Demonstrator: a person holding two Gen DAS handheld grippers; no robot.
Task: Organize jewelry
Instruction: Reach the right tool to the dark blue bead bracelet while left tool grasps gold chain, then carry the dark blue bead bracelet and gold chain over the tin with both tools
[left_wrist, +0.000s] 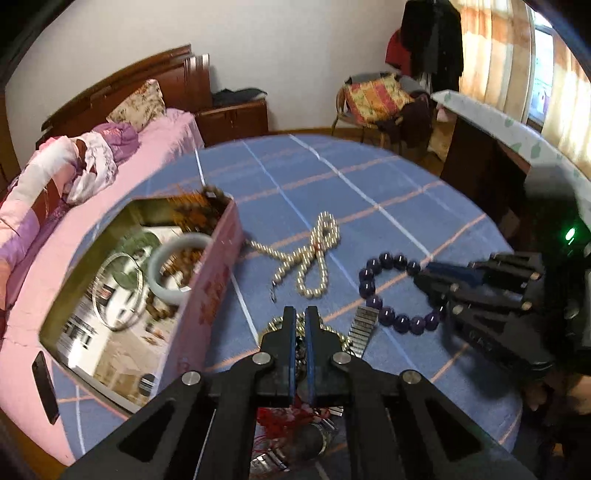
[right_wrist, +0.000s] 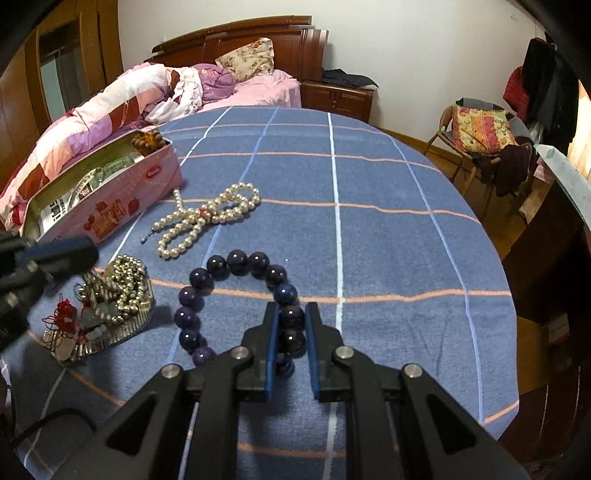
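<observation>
A dark purple bead bracelet (right_wrist: 221, 291) lies on the blue plaid cloth; it also shows in the left wrist view (left_wrist: 384, 291). My right gripper (right_wrist: 291, 310) is shut on its near beads. My left gripper (left_wrist: 301, 314) has its jaws nearly together above a pile of gold-bead and silver jewelry (left_wrist: 332, 332), also seen in the right wrist view (right_wrist: 110, 295); nothing is clearly held. A pearl necklace (left_wrist: 310, 254) lies in loops in the middle. An open pink tin (left_wrist: 207, 295) at the left holds a jade bangle (left_wrist: 177, 269), a metal ring and brown beads.
The round table (right_wrist: 406, 240) has a blue plaid cloth. A bed with pink bedding (right_wrist: 147, 96) stands behind the tin. A chair with cushions (right_wrist: 480, 133) and a dark desk (left_wrist: 480, 166) stand at the right. A black phone (left_wrist: 46, 387) lies by the tin.
</observation>
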